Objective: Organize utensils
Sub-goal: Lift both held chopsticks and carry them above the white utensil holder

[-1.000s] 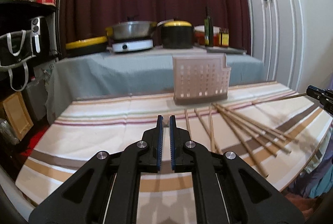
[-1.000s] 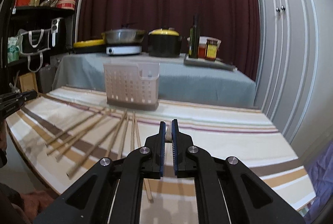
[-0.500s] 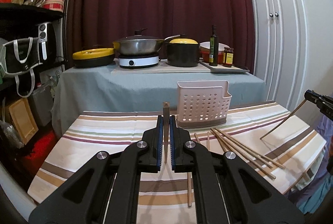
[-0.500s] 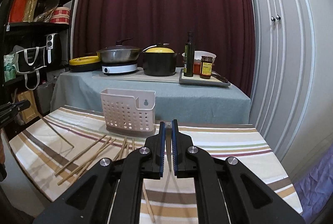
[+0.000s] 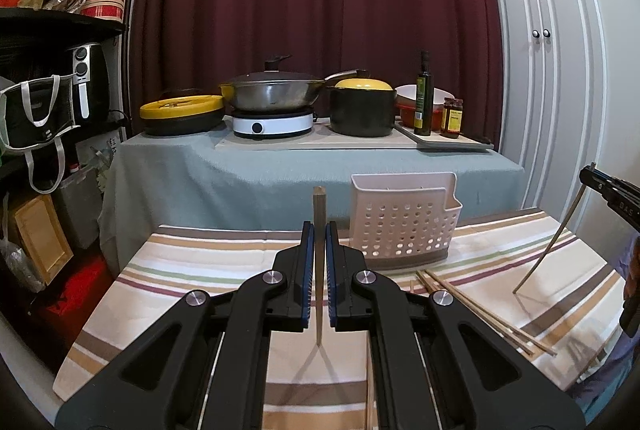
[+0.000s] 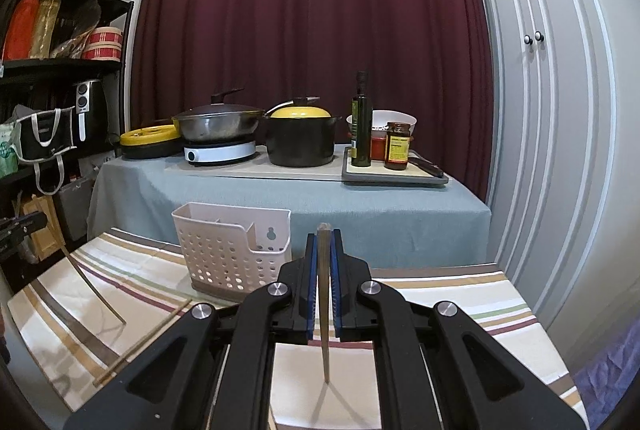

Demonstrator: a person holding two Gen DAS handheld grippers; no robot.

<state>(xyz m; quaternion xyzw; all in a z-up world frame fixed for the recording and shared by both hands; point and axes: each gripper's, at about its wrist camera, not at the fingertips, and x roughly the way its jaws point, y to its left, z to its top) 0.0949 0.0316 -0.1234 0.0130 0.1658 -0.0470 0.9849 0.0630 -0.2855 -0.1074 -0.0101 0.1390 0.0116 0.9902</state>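
each gripper, left gripper (image 5: 319, 262) and right gripper (image 6: 325, 282), pinches one light, stiff, slippery chopstick (image 5: 319, 270) near its thick end, tip hanging below; the holder (image 5: 404, 220) stands just ahead.

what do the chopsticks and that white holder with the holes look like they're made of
Chopstick in the left hand-held gripper: probably bamboo or light wood, matte tan, squared top, unpainted. The one in the right hand-held gripper looks alike.
Holder: most likely moulded plastic, smooth off-white, with even round holes and a darker brownish base.
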